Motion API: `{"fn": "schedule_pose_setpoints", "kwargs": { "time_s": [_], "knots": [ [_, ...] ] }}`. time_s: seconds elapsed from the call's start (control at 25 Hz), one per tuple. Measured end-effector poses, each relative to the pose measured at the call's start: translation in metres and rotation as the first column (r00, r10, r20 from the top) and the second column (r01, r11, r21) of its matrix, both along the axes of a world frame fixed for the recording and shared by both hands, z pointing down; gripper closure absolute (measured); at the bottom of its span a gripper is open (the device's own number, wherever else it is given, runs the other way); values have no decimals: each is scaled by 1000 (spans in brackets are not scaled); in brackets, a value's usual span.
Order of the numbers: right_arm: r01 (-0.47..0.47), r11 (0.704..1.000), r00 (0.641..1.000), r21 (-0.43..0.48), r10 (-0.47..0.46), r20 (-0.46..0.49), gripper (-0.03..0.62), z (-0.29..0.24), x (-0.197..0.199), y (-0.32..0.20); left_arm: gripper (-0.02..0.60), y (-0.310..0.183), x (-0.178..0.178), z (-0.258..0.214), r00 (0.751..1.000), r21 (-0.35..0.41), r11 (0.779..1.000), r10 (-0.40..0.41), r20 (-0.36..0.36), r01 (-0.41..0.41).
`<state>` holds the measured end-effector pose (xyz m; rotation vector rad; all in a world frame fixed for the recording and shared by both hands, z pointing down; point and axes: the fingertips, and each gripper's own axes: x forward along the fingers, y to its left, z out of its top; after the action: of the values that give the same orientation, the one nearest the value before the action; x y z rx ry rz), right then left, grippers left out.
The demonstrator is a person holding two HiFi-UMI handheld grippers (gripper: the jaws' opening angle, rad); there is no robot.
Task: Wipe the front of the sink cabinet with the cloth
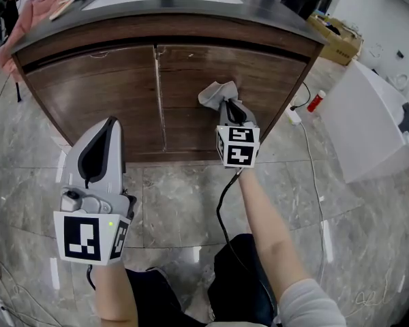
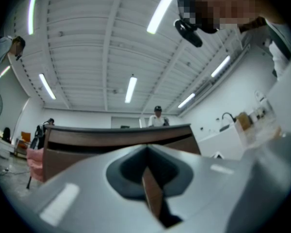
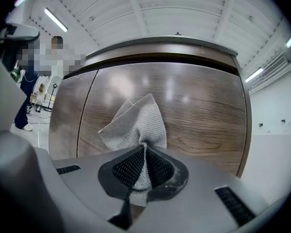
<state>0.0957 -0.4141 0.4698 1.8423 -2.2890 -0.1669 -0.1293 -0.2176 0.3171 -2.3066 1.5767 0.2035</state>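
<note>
Right gripper [image 3: 144,148] is clamped on the cloth [image 3: 136,123], one piece only: jaws are pinched together with the fabric squeezed through the seam, a short tail below and the bulk fanning out at 11–12 o'clock past the tips. Cloth is grey, coarse open knit, crumpled into two or three folded lobes. In the head view the same right gripper [image 1: 230,105] points at 12 o'clock and the cloth [image 1: 216,93] sits right at its tips, over the right door [image 1: 266,80] of the cabinet [image 1: 191,36]; can't confirm actual contact with the wood. Jaw pads are black and mesh-textured, the shell smooth grey plastic. Left gripper [image 1: 108,127] hangs at 8 o'clock from the right one, well apart and short of the cabinet; its own view shows the left gripper [image 2: 146,152] with jaws together and nothing between them. Cabinet has two flat doors, dark brown wood grain with a glossy sheen; the left door [image 1: 95,80] meets the right at one vertical seam. Dark counter [image 1: 279,12] on top. Floor [image 1: 184,196] is grey marbled tile. One pink cloth [image 1: 41,12] at 10 o'clock on the counter edge, one red bottle [image 1: 316,101] and one white box [image 1: 368,114] at 3 o'clock.
</note>
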Motion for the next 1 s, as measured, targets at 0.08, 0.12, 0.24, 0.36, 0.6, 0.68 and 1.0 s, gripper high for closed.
{"fn": "schedule_pose_setpoints", "kwargs": {
  "time_s": [0.08,0.12,0.24,0.36,0.6,0.68,1.0],
  "knots": [
    [-14,1000,1000,1,14,2,579,0,11,0,578,-1,3,1,1000,-4,1000,3,10,-3],
    [-20,1000,1000,2,20,3,580,-1,16,-1,578,-1,5,2,1000,-6,1000,4,14,-4],
    [-34,999,999,4,34,1,579,0,30,-1,578,-1,8,4,1000,-11,1000,8,18,-8],
    [-45,999,999,6,45,-2,579,1,42,-1,578,-2,10,6,1000,-14,1000,10,21,-10],
    [-82,997,997,0,82,12,579,3,70,-2,578,-3,10,9,999,-20,1000,6,32,-5],
    [-105,994,994,-4,105,33,579,4,82,-2,578,-3,10,10,999,-22,1000,4,38,-3],
    [-211,977,974,-33,213,81,579,5,136,-2,578,-2,7,14,998,-28,1000,-5,55,7]
  ]
}}
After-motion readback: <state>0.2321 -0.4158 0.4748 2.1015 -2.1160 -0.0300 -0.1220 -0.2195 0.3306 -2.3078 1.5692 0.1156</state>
